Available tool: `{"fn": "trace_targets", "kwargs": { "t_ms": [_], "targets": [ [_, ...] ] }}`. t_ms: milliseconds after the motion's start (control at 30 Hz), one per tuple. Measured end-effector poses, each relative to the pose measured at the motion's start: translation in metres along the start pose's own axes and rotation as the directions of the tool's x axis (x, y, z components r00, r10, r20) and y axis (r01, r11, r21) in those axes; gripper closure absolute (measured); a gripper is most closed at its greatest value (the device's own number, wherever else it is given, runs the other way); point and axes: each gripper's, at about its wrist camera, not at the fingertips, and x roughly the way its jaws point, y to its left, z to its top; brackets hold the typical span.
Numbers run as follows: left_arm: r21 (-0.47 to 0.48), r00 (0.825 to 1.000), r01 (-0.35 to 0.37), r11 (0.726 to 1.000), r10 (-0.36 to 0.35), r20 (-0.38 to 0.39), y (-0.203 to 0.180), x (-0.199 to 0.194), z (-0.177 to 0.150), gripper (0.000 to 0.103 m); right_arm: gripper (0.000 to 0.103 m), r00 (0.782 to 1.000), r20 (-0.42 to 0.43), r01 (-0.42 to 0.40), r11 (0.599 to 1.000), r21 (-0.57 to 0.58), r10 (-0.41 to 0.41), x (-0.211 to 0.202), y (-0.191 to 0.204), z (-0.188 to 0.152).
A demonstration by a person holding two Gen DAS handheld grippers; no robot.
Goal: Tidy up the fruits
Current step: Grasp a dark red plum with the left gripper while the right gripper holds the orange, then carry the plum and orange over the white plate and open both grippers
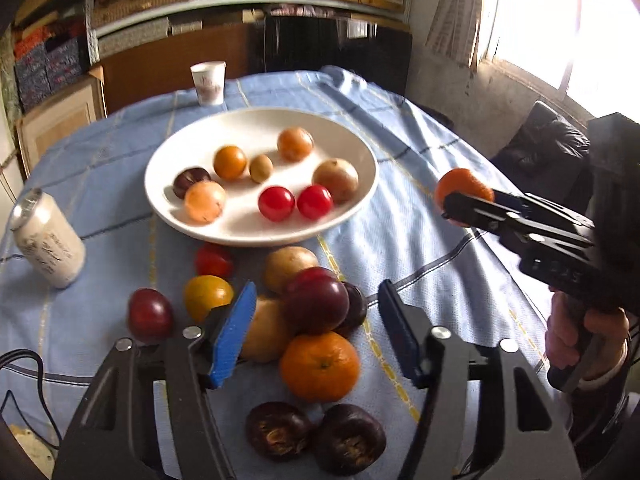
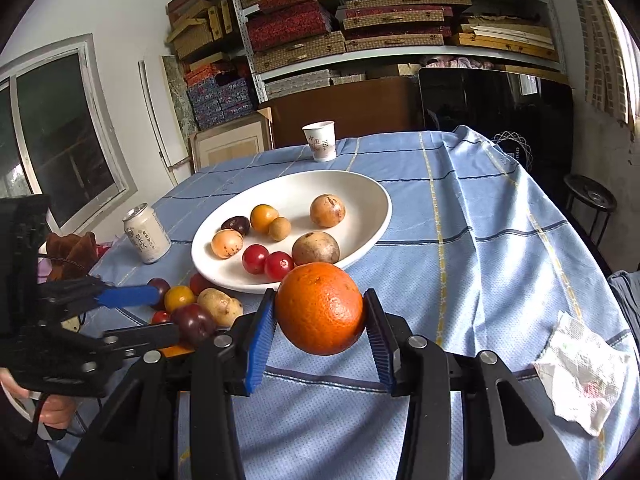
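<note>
Right gripper (image 2: 320, 314) pinches an orange (image 2: 319, 307) above clear desk (image 2: 500, 248) beside the plate (image 2: 360, 188); left gripper (image 1: 316, 312) fingers spread over piled fruit.

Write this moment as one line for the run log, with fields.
right gripper: shut on orange | left gripper: open over loose fruit | plate: eight fruits | step: orange to plate

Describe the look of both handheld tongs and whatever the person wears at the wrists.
Both tongs, left and right, are black angular frames with silver round bolts and ribbed blue pads on flat fingers. Each sits on a black pistol-style handle. A black cable trails by the left frame. A pale band circles the right wrist.
</note>
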Motion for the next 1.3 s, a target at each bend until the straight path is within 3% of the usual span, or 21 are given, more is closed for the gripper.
{"fn": "trace_targets", "kwargs": {
  "t_ms": [67, 567, 633, 833, 1067, 1300],
  "targets": [
    [0.001, 1.000, 0.004, 1.000, -0.004, -0.018, -0.001, 0.006, 0.001, 0.049, 0.059, 1.000, 0.001, -0.004, 1.000, 0.007, 0.004, -0.001, -0.001, 0.000],
    [0.015, 0.997, -0.054, 0.998, 0.055, -0.058, -0.004, 0.022, -0.002, 0.057, 0.059, 1.000, -0.008, -0.014, 1.000, -0.016, 0.014, -0.001, 0.005, -0.002],
    [0.019, 0.996, -0.068, 0.997, 0.069, -0.056, -0.004, 0.023, -0.002, 0.063, 0.059, 1.000, -0.011, -0.012, 1.000, -0.017, 0.012, -0.001, 0.006, -0.003],
    [0.014, 0.996, -0.068, 0.998, 0.069, -0.052, -0.002, 0.022, -0.002, 0.065, 0.059, 1.000, -0.014, -0.013, 1.000, -0.016, 0.013, 0.000, 0.006, -0.003],
    [-0.005, 0.999, -0.051, 0.999, 0.051, -0.011, 0.002, 0.002, -0.001, 0.065, 0.059, 1.000, -0.020, -0.023, 1.000, -0.009, 0.023, 0.001, 0.005, -0.005],
    [-0.070, 0.998, 0.038, 0.997, -0.034, 0.057, 0.023, -0.036, -0.001, 0.065, 0.059, 0.998, -0.016, -0.062, 0.997, -0.048, 0.061, 0.005, 0.015, -0.007]
  ]
}}
